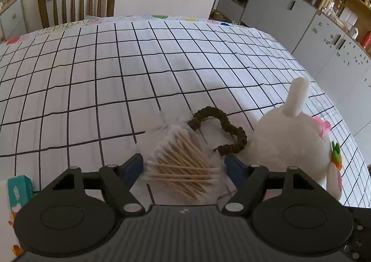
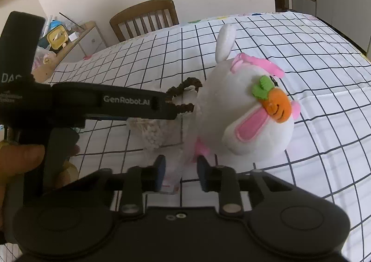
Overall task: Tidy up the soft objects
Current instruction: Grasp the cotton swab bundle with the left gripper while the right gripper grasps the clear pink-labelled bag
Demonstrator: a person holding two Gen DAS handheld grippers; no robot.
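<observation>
A clear bag of cotton swabs (image 1: 185, 167) lies between the fingers of my left gripper (image 1: 184, 164), whose jaws stand wide on either side of it; whether the pads touch the bag is unclear. A brown scrunchie (image 1: 222, 129) lies just beyond it. A white plush rabbit (image 1: 289, 143) with pink ears and a carrot patch lies to the right. In the right wrist view the rabbit (image 2: 245, 109) lies ahead, the scrunchie (image 2: 185, 92) and swab bag (image 2: 153, 132) are partly hidden by the left gripper (image 2: 171, 111). My right gripper (image 2: 180, 169) is open over the bag's clear edge (image 2: 174, 176).
The table carries a white cloth with a black grid (image 1: 116, 76). A teal tissue pack (image 1: 19, 190) lies at the near left. A wooden chair (image 1: 76, 0) stands at the far side. Cabinets and shelves (image 1: 313, 18) line the right wall.
</observation>
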